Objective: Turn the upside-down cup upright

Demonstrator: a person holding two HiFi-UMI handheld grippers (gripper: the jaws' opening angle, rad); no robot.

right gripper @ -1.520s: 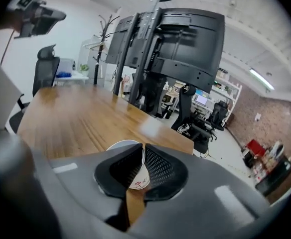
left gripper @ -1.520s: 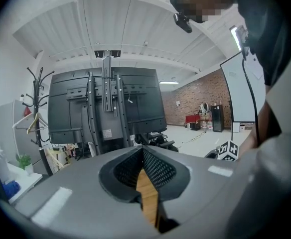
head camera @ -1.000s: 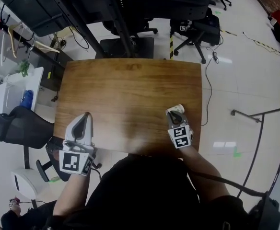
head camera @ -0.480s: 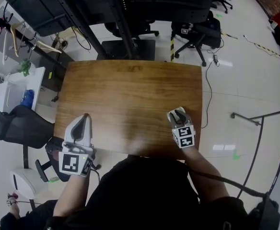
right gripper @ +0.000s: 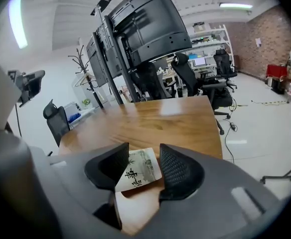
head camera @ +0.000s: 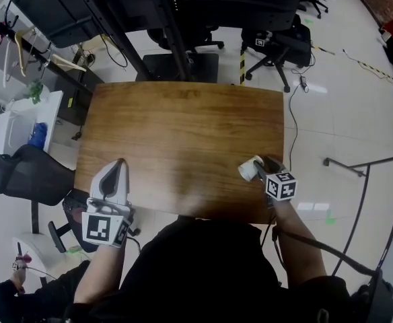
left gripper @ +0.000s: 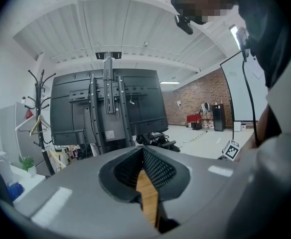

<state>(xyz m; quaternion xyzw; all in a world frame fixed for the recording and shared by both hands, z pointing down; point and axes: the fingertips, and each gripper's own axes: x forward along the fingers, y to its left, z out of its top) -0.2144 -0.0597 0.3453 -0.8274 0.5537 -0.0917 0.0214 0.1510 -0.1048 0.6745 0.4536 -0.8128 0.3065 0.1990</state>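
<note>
A white paper cup [head camera: 249, 168] with dark printed characters sits near the front right corner of the wooden table [head camera: 176, 123]. Its pale round end faces up in the head view. In the right gripper view the cup [right gripper: 139, 170] lies between the two black pads, slanted across the picture. My right gripper [head camera: 262, 171] [right gripper: 144, 157] is just right of the cup and its jaws are opening, with a slim gap at the right pad. My left gripper [head camera: 118, 171] [left gripper: 142, 152] rests at the table's front left edge, jaws together with nothing in them.
The table's right edge and front edge run close to the cup. A black screen stand [head camera: 173, 25] and office chairs [head camera: 277, 46] stand beyond the far edge. Another black chair [head camera: 25, 177] is at the left, on the white floor.
My right gripper has shifted right toward the table's edge and rolled, and its jaws have spread apart around the cup. My left gripper has stayed where it was.
</note>
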